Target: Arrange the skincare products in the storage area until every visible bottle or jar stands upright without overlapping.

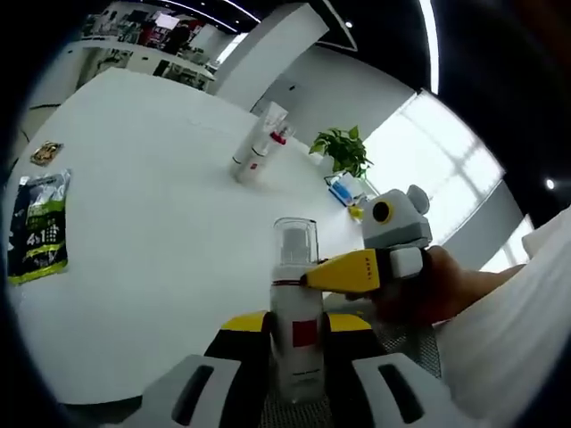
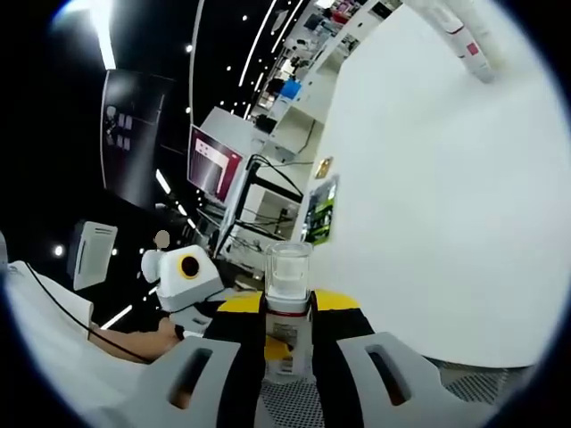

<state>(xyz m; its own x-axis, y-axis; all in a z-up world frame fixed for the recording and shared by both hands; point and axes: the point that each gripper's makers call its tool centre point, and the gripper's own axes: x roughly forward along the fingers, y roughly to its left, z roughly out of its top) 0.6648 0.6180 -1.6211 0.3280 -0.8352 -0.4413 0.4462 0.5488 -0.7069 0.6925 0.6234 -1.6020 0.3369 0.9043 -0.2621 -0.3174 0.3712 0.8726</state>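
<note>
Left gripper view: left gripper (image 1: 294,357) clenched on clear-capped pump bottle (image 1: 296,312) at table (image 1: 161,223) edge; right gripper (image 2: 287,352) grips it too. Step: standing it. Next: release, fetch lying tubes (image 1: 259,147).

Big white table (image 1: 161,178), bright windows (image 1: 446,160) w/ potted plant (image 1: 343,150), dark ceiling w/ strip lights (image 2: 103,31).

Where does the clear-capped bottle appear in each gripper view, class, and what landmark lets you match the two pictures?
Left gripper view: bottle at bottom centre, between this view's own jaws, with the other hand-held gripper touching it from the right.
Right gripper view: bottle at bottom centre, between the jaws.
Shared landmark: the green packet lying on the white table.
</note>
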